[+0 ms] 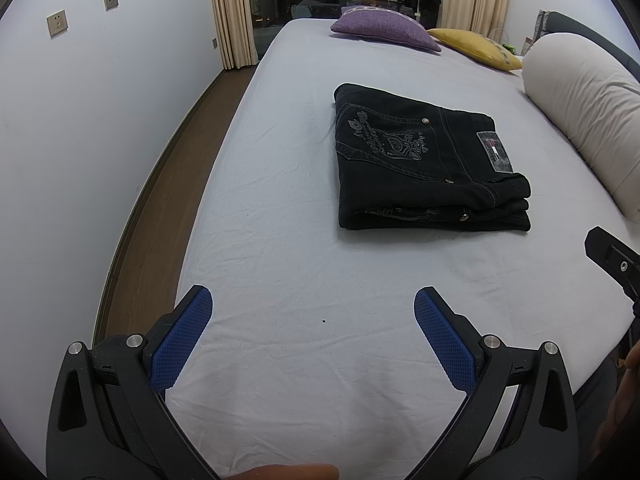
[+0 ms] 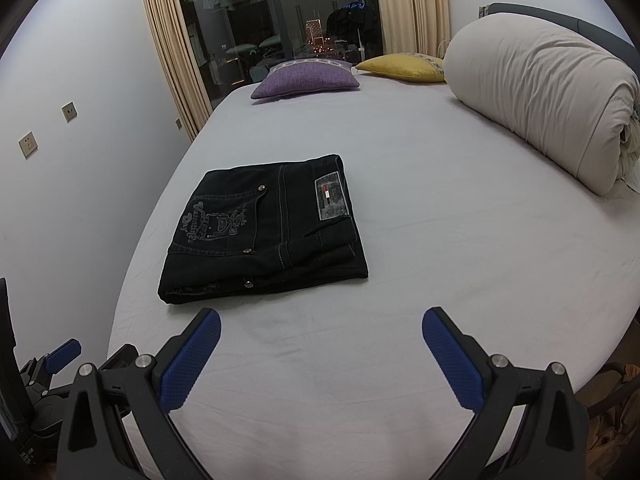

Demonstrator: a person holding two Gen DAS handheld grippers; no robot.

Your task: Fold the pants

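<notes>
Black jeans (image 1: 428, 160) lie folded into a compact stack on the light grey bed sheet (image 1: 304, 272), back pocket print and waistband patch facing up. They also show in the right wrist view (image 2: 264, 232). My left gripper (image 1: 314, 300) is open and empty, hovering above the sheet near the bed's front edge, short of the jeans and to their left. My right gripper (image 2: 322, 320) is open and empty, just in front of the jeans' near edge. Part of the right gripper (image 1: 616, 264) shows at the right edge of the left wrist view, and the left gripper (image 2: 60, 354) shows at the lower left of the right wrist view.
A rolled white duvet (image 2: 544, 104) lies along the bed's right side. A purple cushion (image 2: 306, 78) and a yellow cushion (image 2: 404, 66) sit at the far end. A white wall (image 1: 100, 140) and brown floor strip (image 1: 168, 208) run along the left.
</notes>
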